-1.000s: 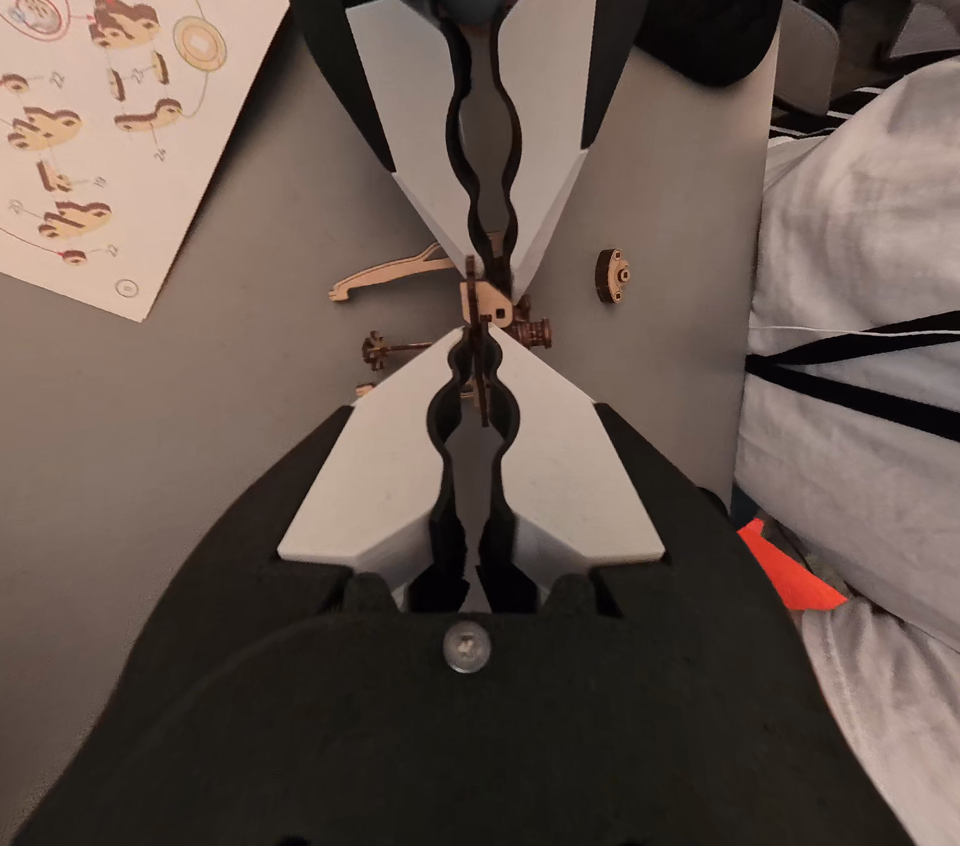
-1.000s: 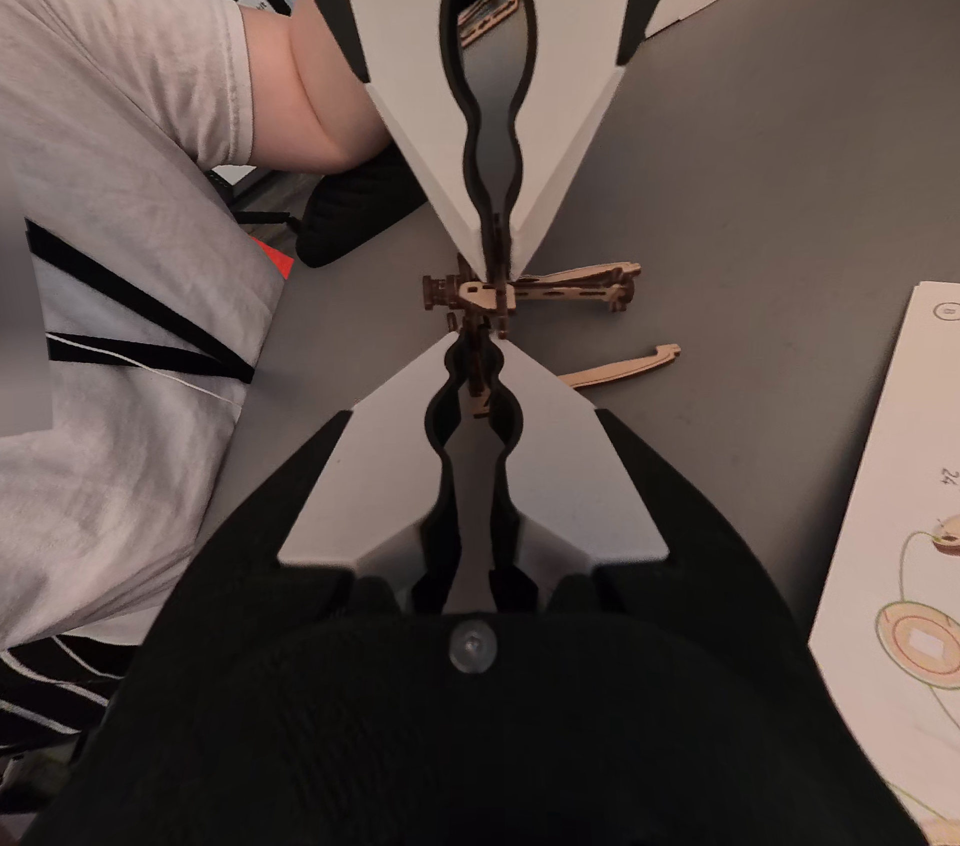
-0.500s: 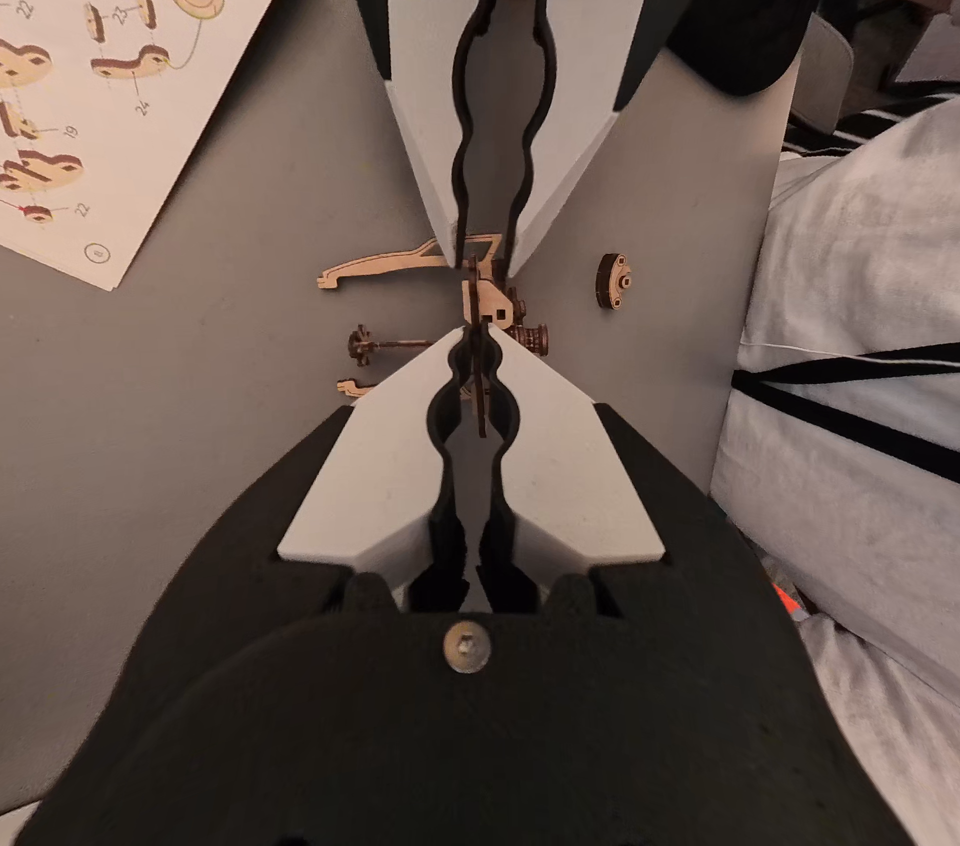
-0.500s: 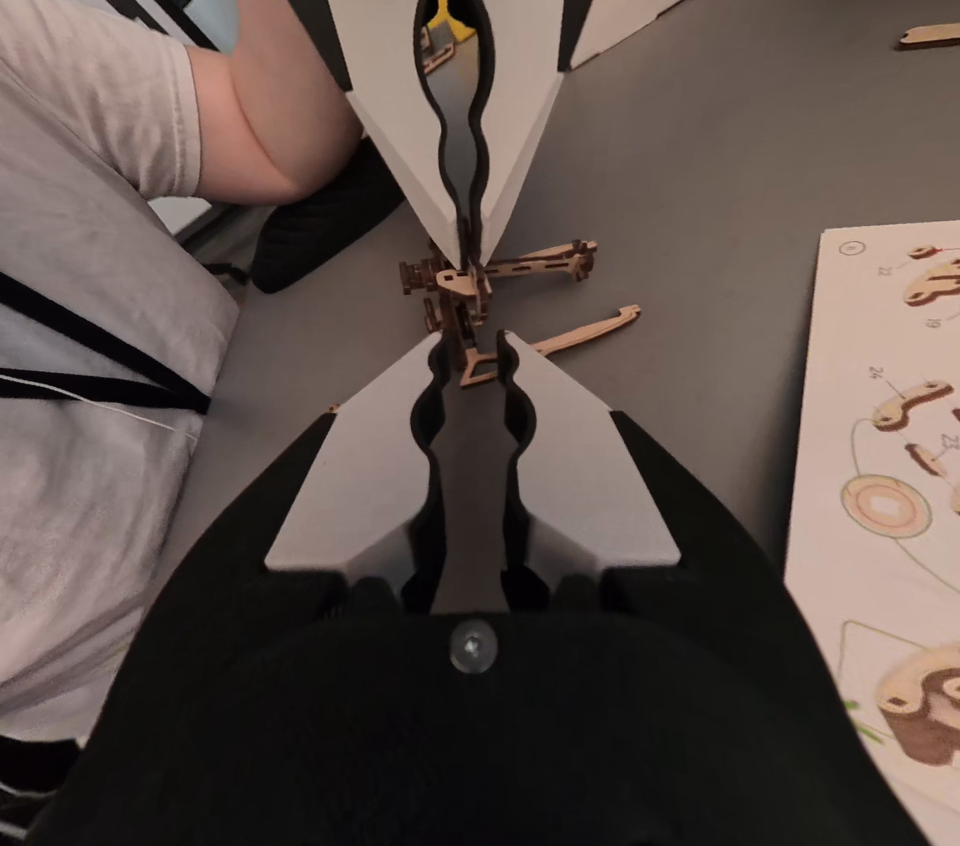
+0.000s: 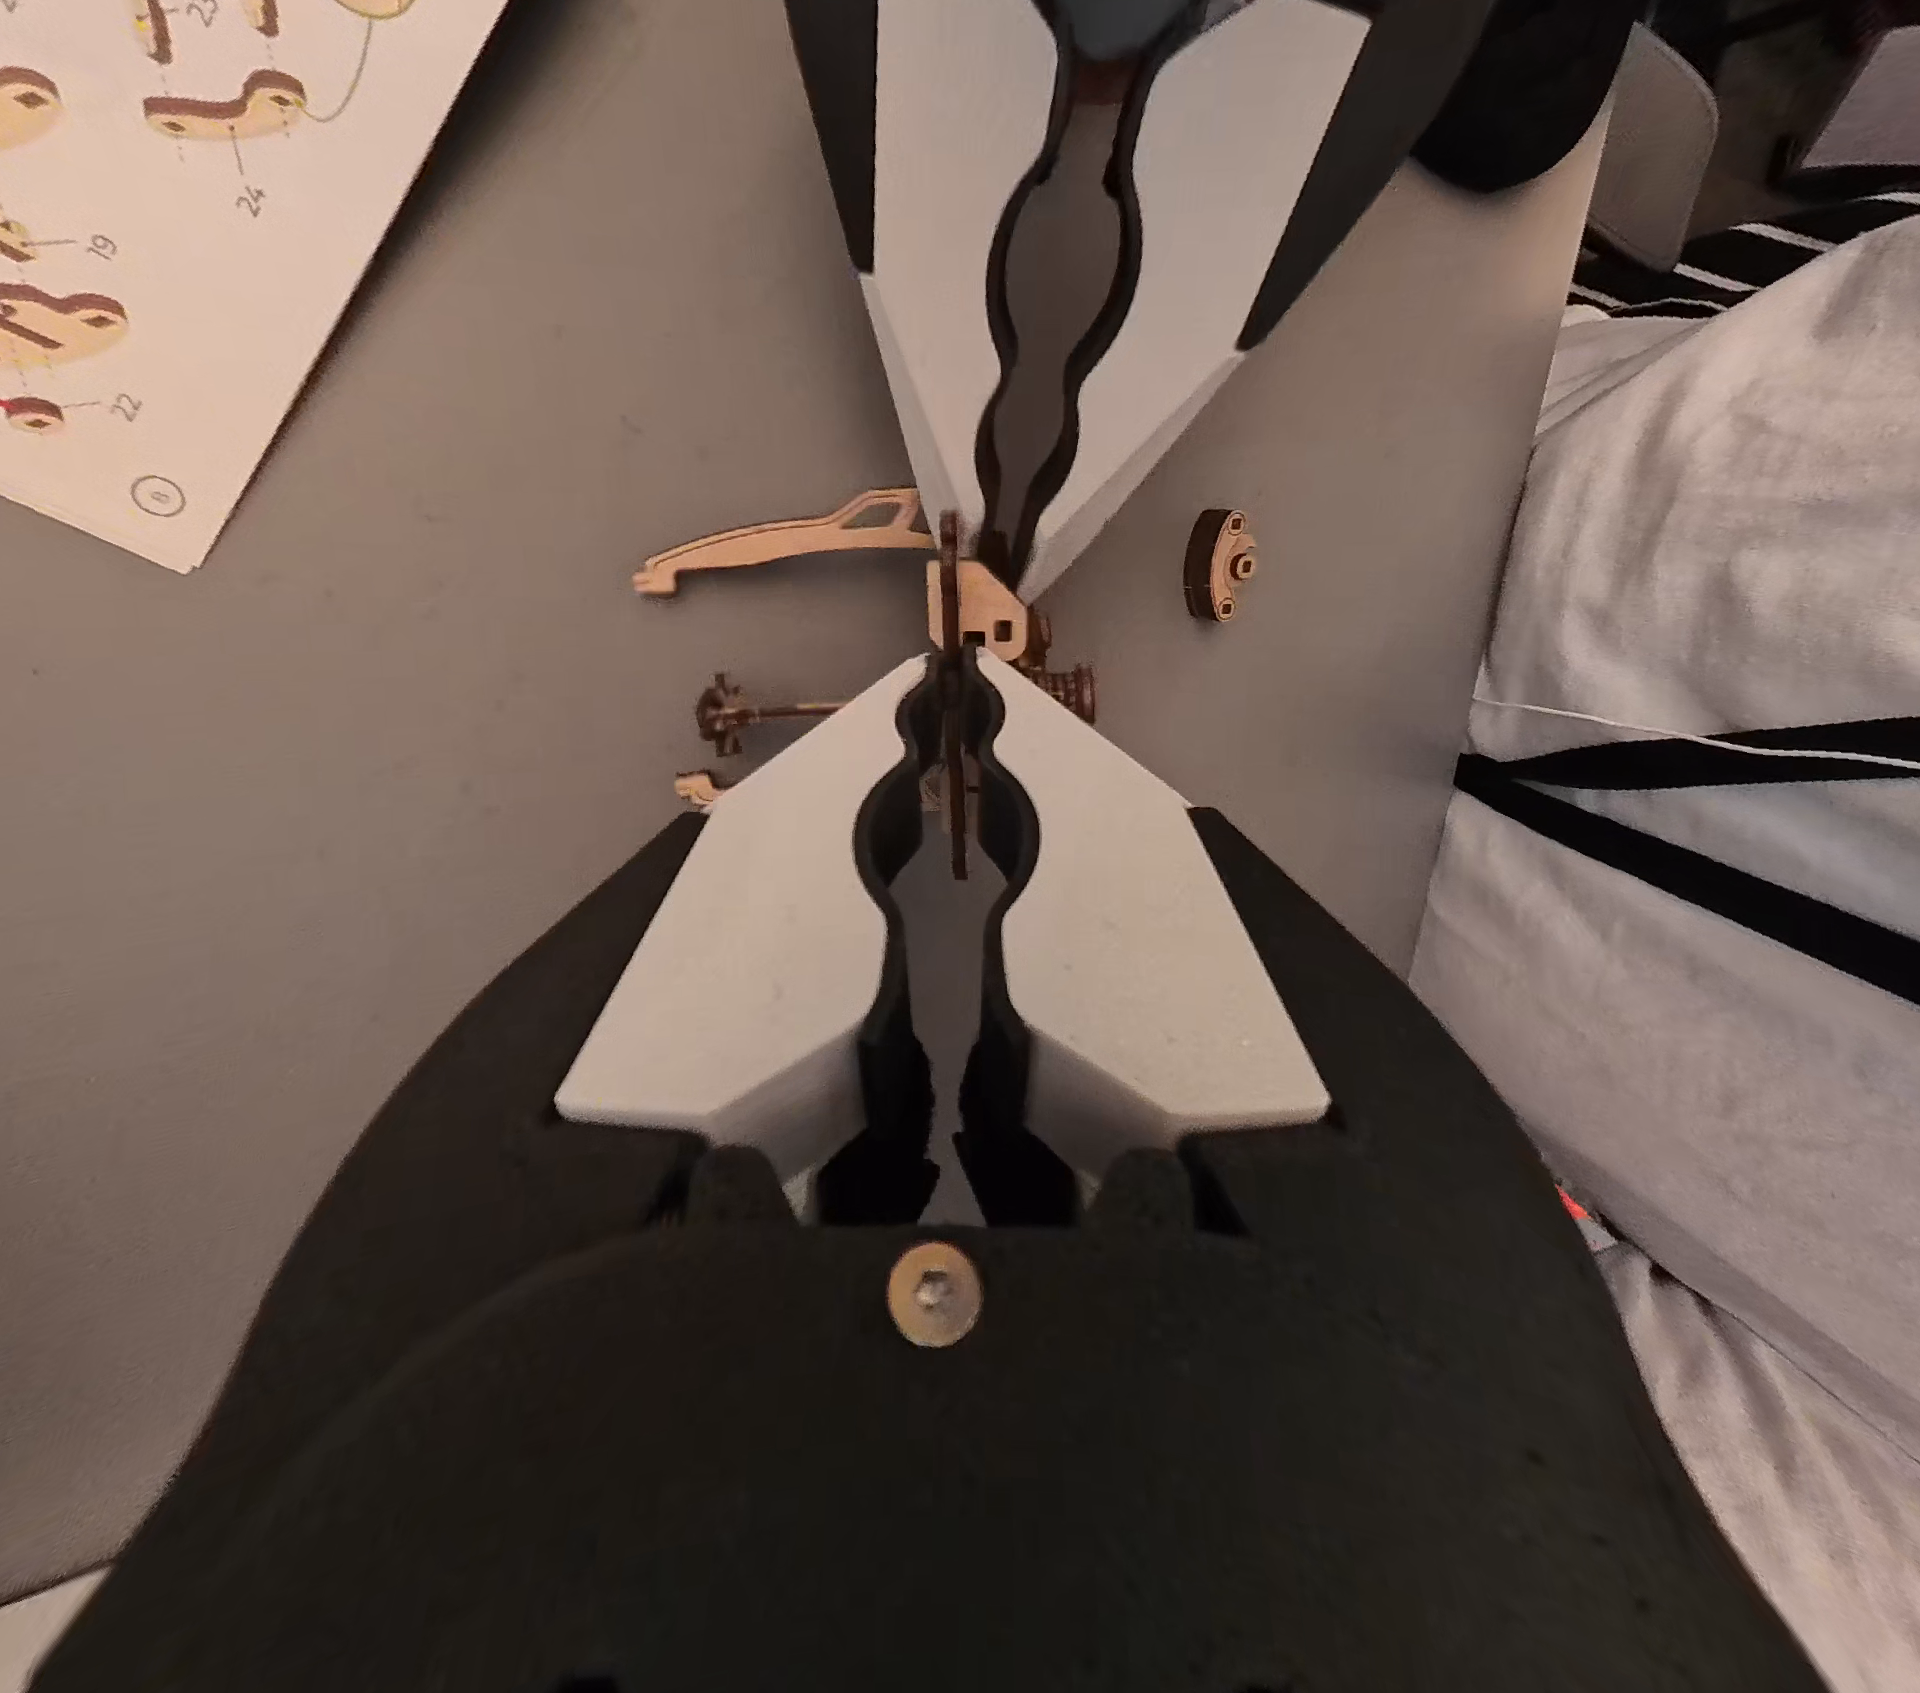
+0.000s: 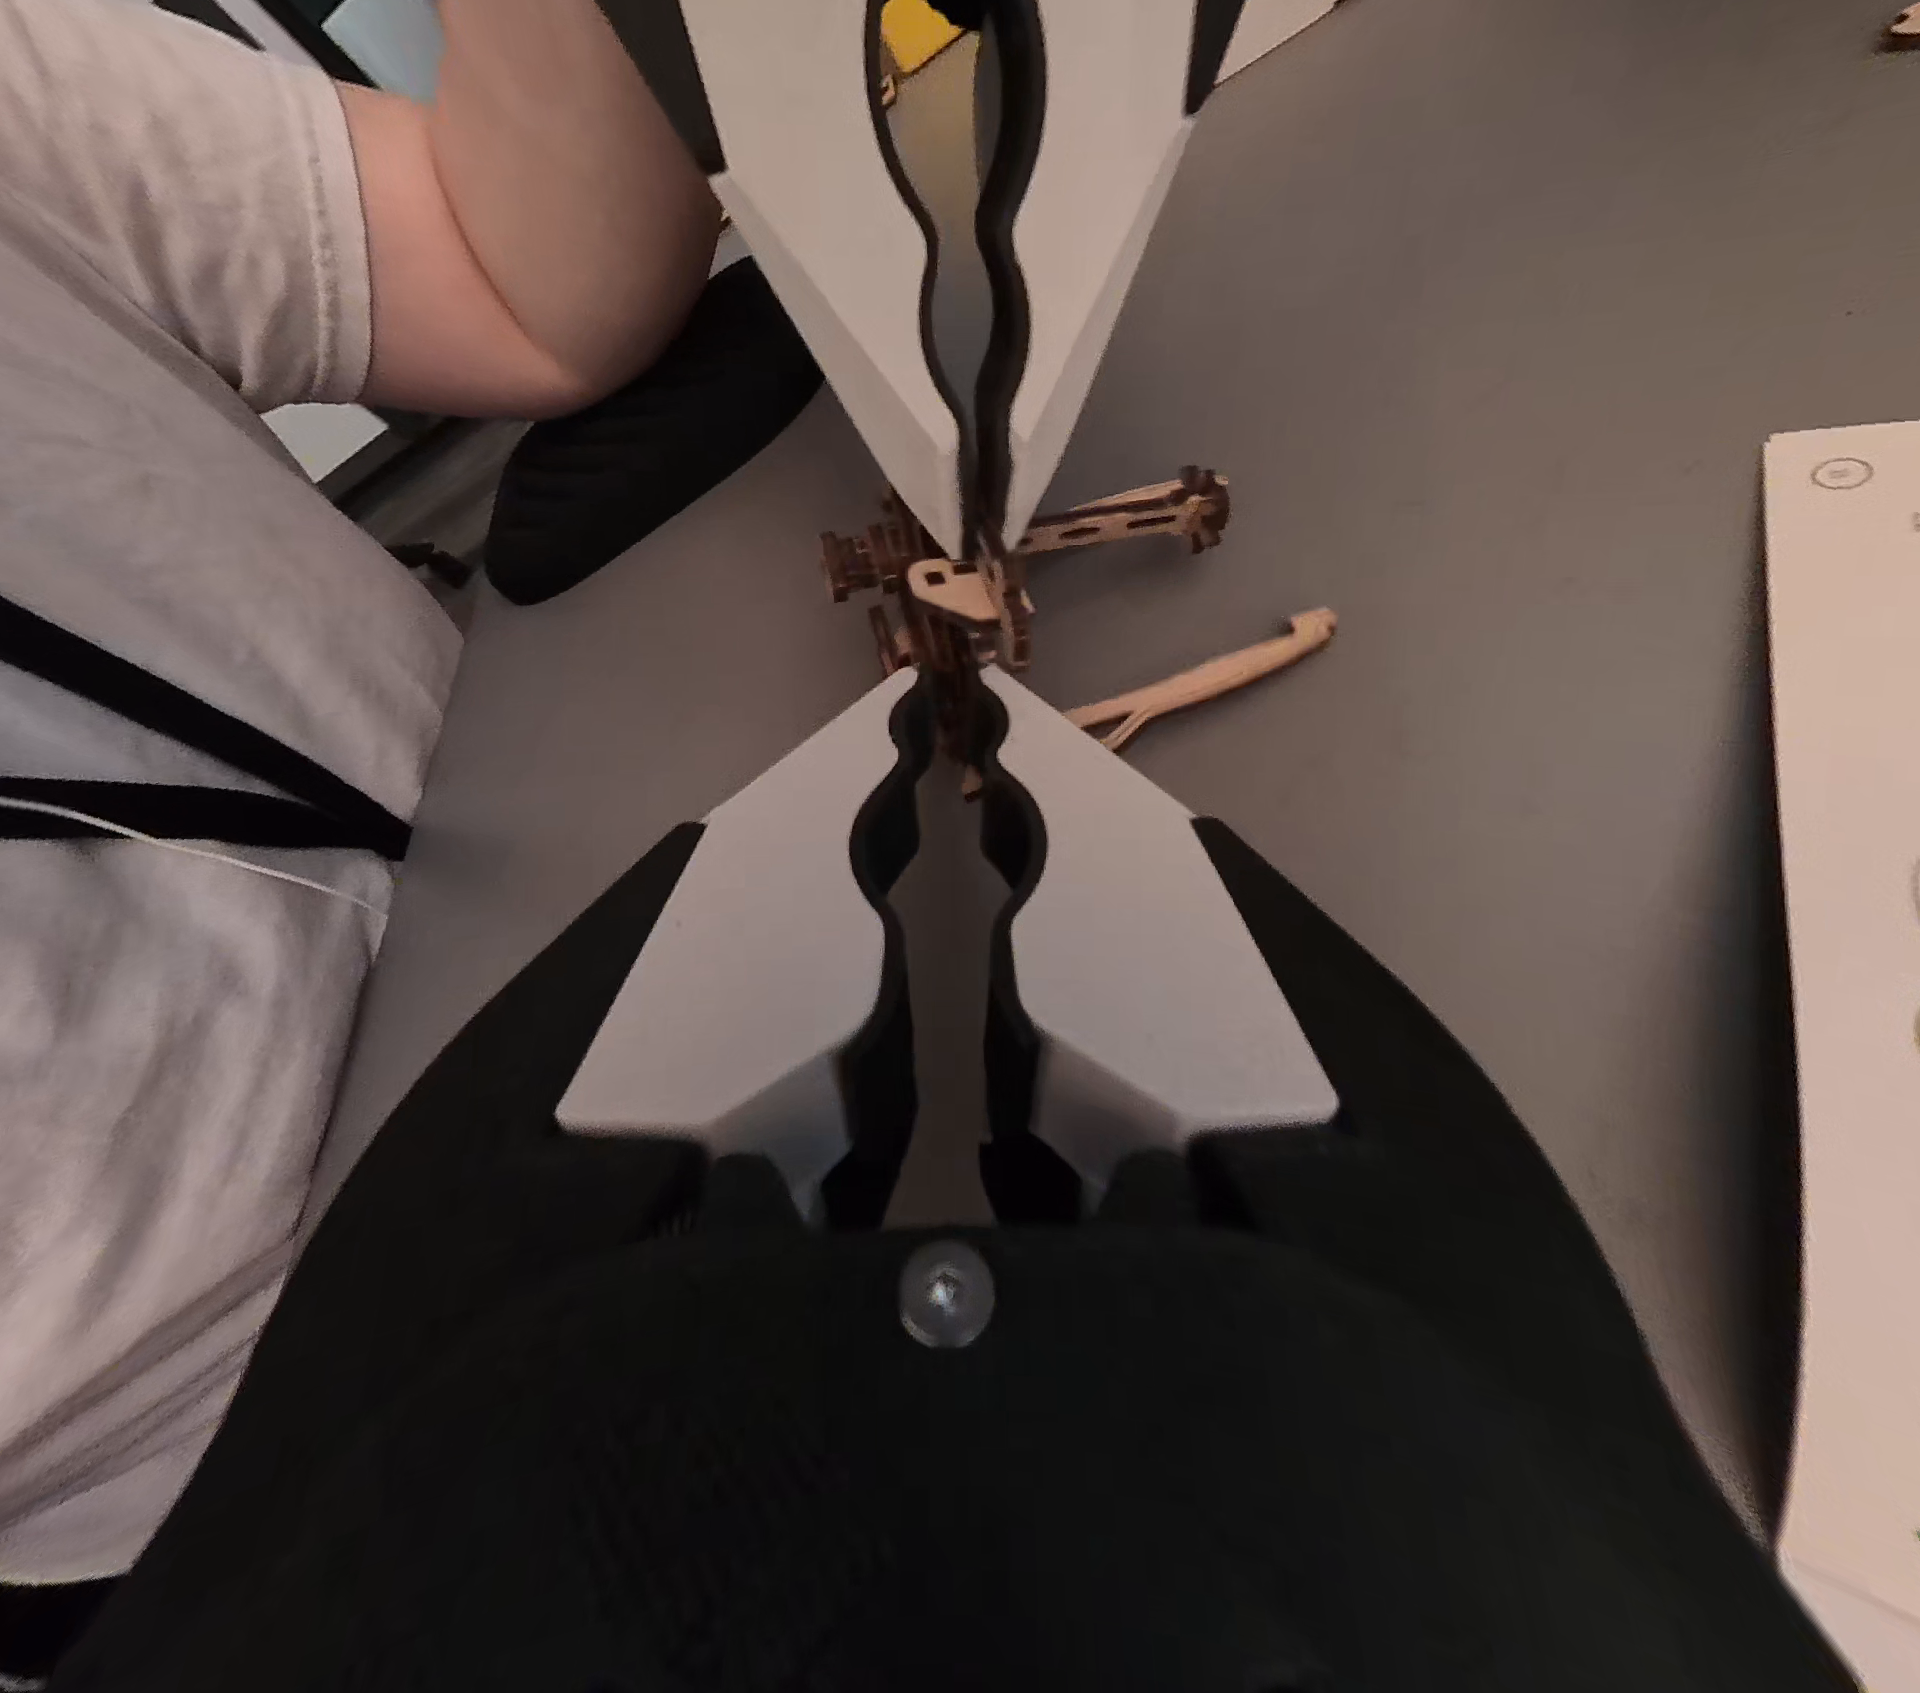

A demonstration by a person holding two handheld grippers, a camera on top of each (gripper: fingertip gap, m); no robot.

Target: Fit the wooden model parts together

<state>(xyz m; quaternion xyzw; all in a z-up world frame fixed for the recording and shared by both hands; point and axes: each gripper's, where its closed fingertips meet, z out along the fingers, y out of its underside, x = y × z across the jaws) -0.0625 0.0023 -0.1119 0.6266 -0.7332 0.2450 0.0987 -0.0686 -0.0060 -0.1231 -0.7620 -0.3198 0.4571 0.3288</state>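
Grey tabletop stretches under both grippers, which meet tip to tip above it. Left gripper has its white fingers pinched nearly closed on a thin dark wooden plate standing on edge between them. Right gripper is likewise closed on the small brown-and-tan wooden model assembly, and the two pieces touch between the tips. Flat on the table lie a pale car-shaped wooden piece, a small round wooden wheel and a printed instruction sheet.
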